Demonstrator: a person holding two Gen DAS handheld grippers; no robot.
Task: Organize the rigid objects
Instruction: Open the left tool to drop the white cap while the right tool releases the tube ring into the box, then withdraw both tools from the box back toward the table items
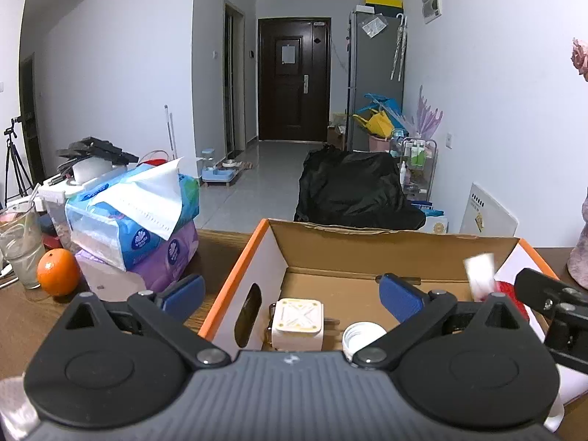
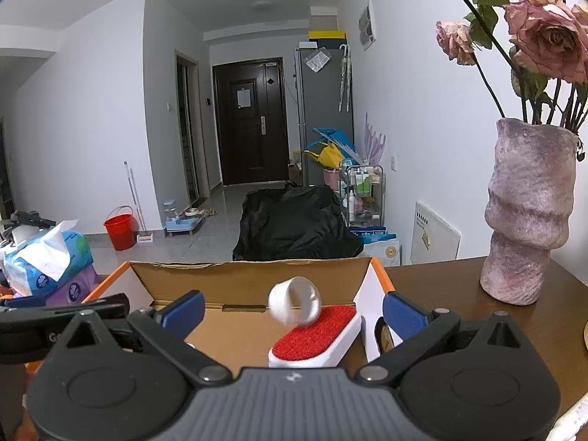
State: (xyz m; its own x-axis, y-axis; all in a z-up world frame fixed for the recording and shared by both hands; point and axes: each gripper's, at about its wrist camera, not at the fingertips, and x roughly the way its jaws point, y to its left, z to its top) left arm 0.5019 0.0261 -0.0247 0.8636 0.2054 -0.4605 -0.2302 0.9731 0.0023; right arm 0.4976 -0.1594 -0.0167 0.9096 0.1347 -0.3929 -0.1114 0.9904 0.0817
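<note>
Claws first: your right claw [image 2: 293, 310] stands wide with nothing pressed between its blue pads, and a small white cup [image 2: 294, 305] sits blurred in the gap, tilted on its side and seemingly clear of both pads, so it reads as dropping toward the cardboard box [image 2: 253, 281]. Just below it lies a white lint brush [image 2: 318, 336] with a red face, inside the box near its right wall. Your left claw [image 1: 292, 294] is spread just as wide and holds nothing; one blue pad hangs outside the box's left wall, the other over its floor. Under it, near the front of the box, rest a pale square container [image 1: 298, 325] and a white round lid [image 1: 362, 336]. Judging from this, you are at the release step, with both claws over the box and their loads let go. Next you need to pull both claws up and back clear of the box walls, then go looking for whatever rigid pieces remain on the worktop [image 2: 441, 286]. Steer wide of the vase [image 2: 525, 213] standing to your right on the worktop, and leave the tissue packs [image 1: 139, 220] and the orange [image 1: 58, 272] beside the box alone unless they belong to the sort.
</note>
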